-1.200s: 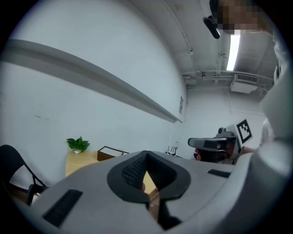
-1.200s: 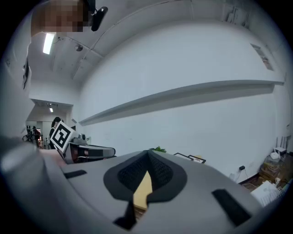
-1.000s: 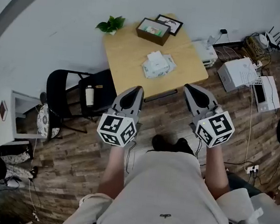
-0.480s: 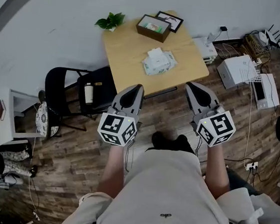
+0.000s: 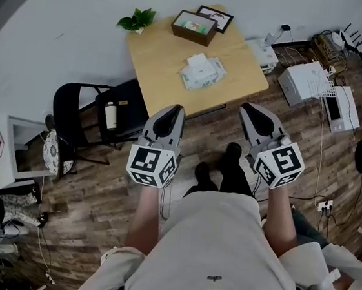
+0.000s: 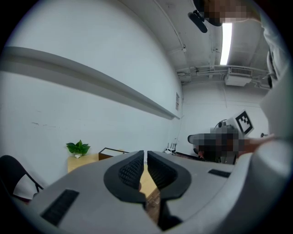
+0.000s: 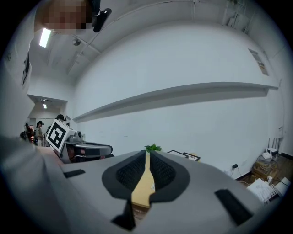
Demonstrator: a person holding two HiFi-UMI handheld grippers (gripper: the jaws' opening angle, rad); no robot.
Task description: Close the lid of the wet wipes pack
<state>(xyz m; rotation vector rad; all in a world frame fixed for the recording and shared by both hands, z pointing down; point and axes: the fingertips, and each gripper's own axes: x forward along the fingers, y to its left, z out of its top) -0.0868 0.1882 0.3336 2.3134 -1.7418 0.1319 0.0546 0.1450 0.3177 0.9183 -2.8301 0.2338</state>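
Observation:
The wet wipes pack (image 5: 202, 71) lies near the middle of the wooden table (image 5: 158, 60), pale green with a white flap raised on top. Both grippers hang over the floor, short of the table's near edge and well apart from the pack. My left gripper (image 5: 176, 109) is shut with nothing in it, and in the left gripper view its pads (image 6: 132, 170) nearly meet. My right gripper (image 5: 247, 108) is empty too. Its jaws are opening, and a thin slit shows between the pads (image 7: 160, 172) in the right gripper view.
A brown box (image 5: 194, 27), a picture frame (image 5: 216, 19) and a small plant (image 5: 135, 21) stand at the table's far edge. A black chair (image 5: 80, 120) is left of the table. White devices (image 5: 311, 84) and cables lie on the floor at the right.
The table and pack have slid up and left in the head view. The person's feet have stepped toward the table. Both grippers keep about the same place.

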